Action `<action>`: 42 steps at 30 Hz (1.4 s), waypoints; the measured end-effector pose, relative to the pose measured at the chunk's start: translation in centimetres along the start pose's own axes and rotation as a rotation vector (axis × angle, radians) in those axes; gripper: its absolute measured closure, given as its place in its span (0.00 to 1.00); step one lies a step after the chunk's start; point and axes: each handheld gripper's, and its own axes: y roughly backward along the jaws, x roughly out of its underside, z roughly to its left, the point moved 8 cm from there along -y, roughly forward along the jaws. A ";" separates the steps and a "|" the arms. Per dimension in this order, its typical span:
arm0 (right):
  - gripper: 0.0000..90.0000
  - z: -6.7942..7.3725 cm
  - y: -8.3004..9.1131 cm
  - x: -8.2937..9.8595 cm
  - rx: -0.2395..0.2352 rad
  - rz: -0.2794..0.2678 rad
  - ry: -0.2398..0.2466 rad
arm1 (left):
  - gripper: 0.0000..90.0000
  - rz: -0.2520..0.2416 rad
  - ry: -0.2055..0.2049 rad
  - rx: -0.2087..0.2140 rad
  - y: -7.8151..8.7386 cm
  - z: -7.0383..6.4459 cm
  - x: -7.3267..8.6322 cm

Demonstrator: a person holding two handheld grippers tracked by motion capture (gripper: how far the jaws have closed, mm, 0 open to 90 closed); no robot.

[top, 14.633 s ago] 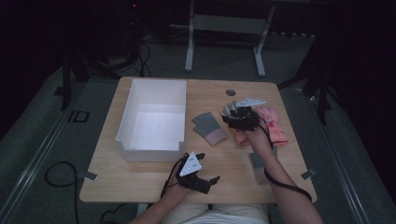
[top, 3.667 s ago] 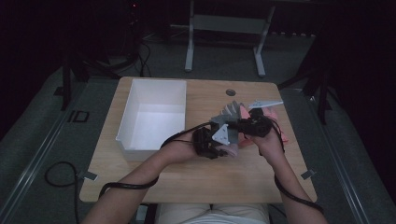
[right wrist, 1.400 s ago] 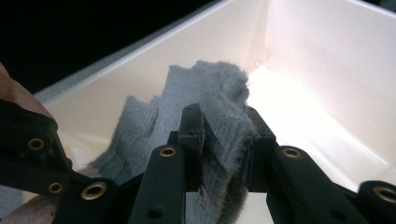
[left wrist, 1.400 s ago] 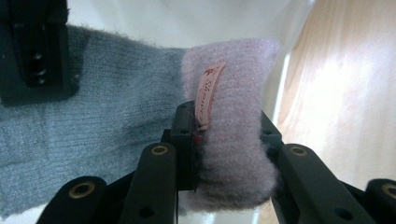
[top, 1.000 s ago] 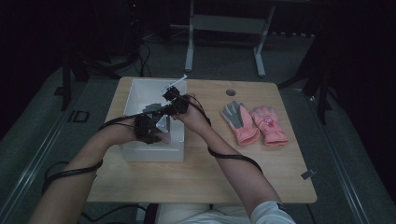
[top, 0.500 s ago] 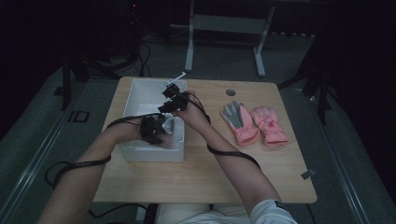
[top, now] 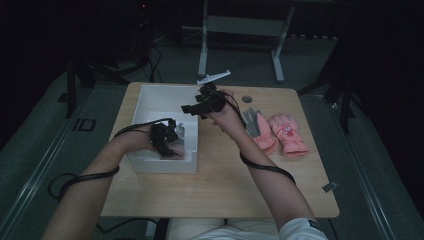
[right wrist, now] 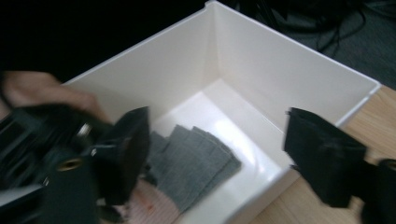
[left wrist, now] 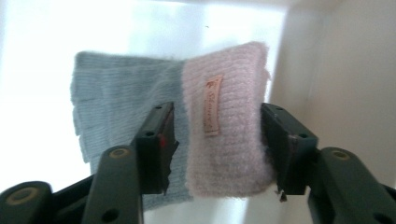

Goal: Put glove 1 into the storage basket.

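Note:
A knitted glove (left wrist: 219,130) with grey fingers and a pink cuff lies on the floor of the white bin (top: 165,90). My left gripper (left wrist: 218,144) is down inside the bin at its front right corner, open, with its jaws on either side of the pink cuff. From above, the left gripper (top: 167,140) sits low in the bin. My right gripper (top: 192,109) hovers over the bin's right rim, open and holding nothing. The right gripper view (right wrist: 217,149) looks down on the glove's grey fingers (right wrist: 196,163) and the bin wall (right wrist: 280,70).
Two more gloves lie right of the bin on the wooden table: a grey and pink one (top: 257,129) and a pink one (top: 287,134). A round hole (top: 246,98) is near the table's far edge. A metal frame stands beyond.
My right gripper has risen out of the bin and drawn back to the right. The left gripper has stayed low in the bin by the glove.

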 end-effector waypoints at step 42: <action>0.24 -6.5 14.1 13.0 0.172 -0.059 -0.029 | 0.43 -0.427 0.291 -0.110 7.6 -3.8 -14.1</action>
